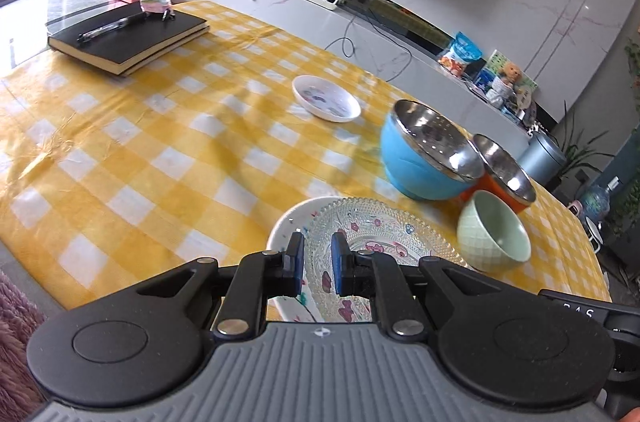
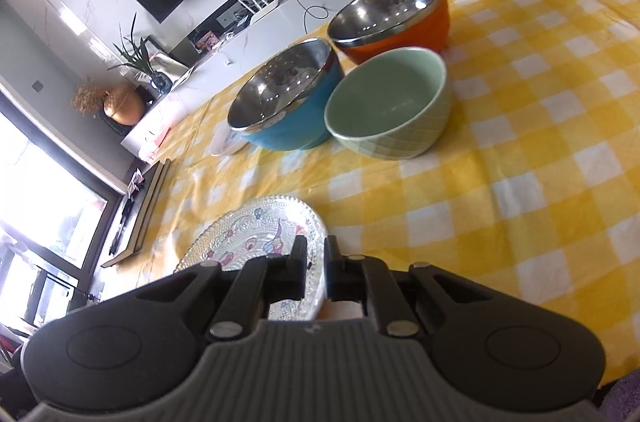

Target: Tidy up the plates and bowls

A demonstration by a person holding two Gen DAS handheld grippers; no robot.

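Stacking plates: left tongs pinch the rim of the white plate, right tongs nearly closed on the glass plate atop it, near three bowls; next, probably set stack on table.

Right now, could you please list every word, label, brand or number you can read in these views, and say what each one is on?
"B A S": white letters on the black part at the right edge of the left wrist view, cut off.
Snack bag on the TV counter: print too small to read.
Small logo on the left gripper body: too small to read.
Black notebook: no lettering visible.
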